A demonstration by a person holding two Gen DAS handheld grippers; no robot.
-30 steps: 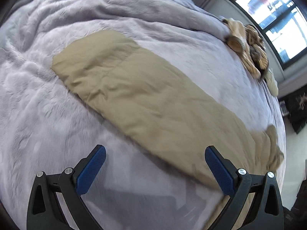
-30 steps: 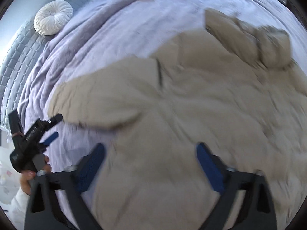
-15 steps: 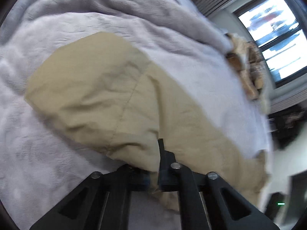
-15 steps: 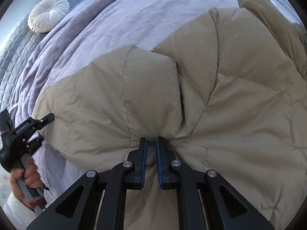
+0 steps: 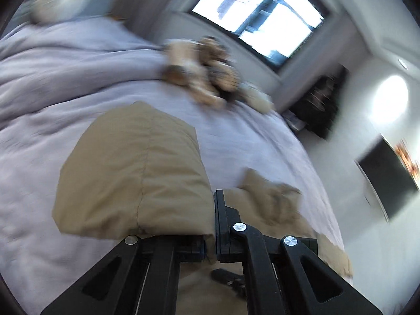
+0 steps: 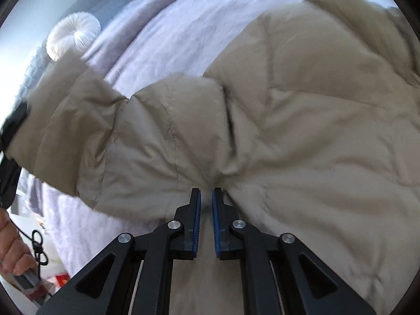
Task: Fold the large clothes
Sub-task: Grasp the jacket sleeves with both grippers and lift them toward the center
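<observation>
left tool (image 5: pixel 210 225): clamped on sleeve (image 5: pixel 136 178), held up off bed (image 5: pixel 65 84) | right tool (image 6: pixel 206 204): pinched on jacket (image 6: pixel 302 120) fabric | jacket spread over bed

- The right claw (image 6: pixel 206 197) is built of black angular arms, fastened with silver round screws and lined with blue ribbed pads.
- The left claw (image 5: pixel 214 225) is made alike, in black.

One jacket (image 6: pixel 302 120) — two tools.
</observation>
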